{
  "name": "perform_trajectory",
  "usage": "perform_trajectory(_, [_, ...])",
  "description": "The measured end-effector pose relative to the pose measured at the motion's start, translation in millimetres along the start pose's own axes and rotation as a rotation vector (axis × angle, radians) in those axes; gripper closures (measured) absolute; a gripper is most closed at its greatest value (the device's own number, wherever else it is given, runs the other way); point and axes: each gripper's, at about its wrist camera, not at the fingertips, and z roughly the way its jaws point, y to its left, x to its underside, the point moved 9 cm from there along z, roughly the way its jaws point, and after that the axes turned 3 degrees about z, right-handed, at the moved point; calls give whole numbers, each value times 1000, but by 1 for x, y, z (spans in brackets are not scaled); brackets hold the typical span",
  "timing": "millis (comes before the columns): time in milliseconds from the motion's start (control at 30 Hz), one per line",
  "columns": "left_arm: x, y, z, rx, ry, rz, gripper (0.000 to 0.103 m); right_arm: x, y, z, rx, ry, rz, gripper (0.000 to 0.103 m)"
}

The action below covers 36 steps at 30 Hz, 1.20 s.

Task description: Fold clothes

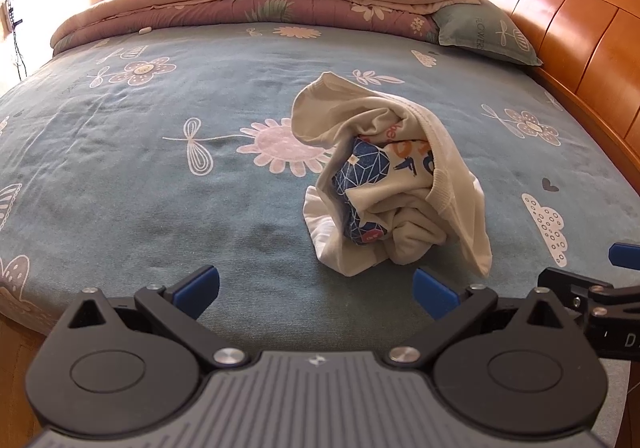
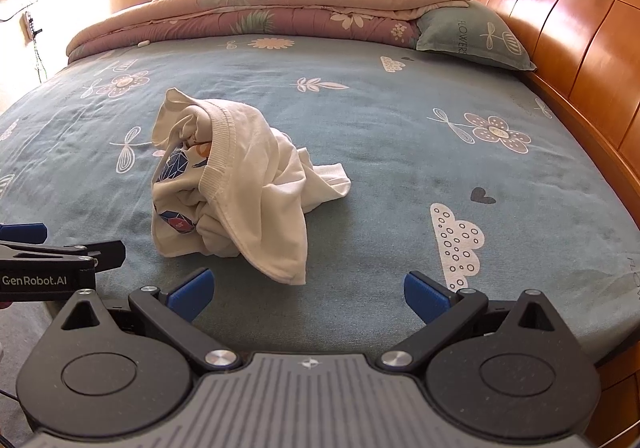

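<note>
White tee point(image 1: 384, 184) lies bunched up just ahead of both grippers.
Left gripper point(image 1: 316, 290) and right gripper point(image 2: 306, 292) gape empty; I'd pinch the ribbed collar point(image 2: 216, 164), not the wad.

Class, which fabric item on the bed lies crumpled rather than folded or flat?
The white printed shirt; the quilt is folded, the pillow flat.

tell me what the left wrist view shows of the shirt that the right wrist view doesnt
Only the left wrist view shows the crumpled white shirt's blue print broadly. Only the right wrist view shows a loose piece of the shirt trailing toward the headboard. Both show it in a heap on the blue bedsheet, with the left tongs and right tongs open and empty.
</note>
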Motion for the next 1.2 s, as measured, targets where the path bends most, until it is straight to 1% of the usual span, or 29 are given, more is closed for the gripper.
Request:
perform_trajectory(200, [-5, 8, 8, -12, -6, -9, 1, -5, 3, 14, -21, 3, -12, 0])
perform_trajectory(400, [-8, 18, 22, -23, 18, -9, 1, -7, 12, 39, -23, 43, -52, 0])
perform_trajectory(667, [-20, 26, 35, -28, 19, -12, 1, -15, 26, 71, -33, 80, -89, 0])
perform_trajectory(800, [-23, 27, 43, -30, 35, -9, 1, -19, 27, 86, -29, 99, -88, 0])
perform_trajectory(967, [-30, 24, 52, -23, 52, -9, 1, -22, 23, 102, -29, 122, -71, 0])
perform_trajectory(1200, [-42, 12, 66, -10, 69, 23, 1, -39, -3, 103, 16, 90, -38, 0])
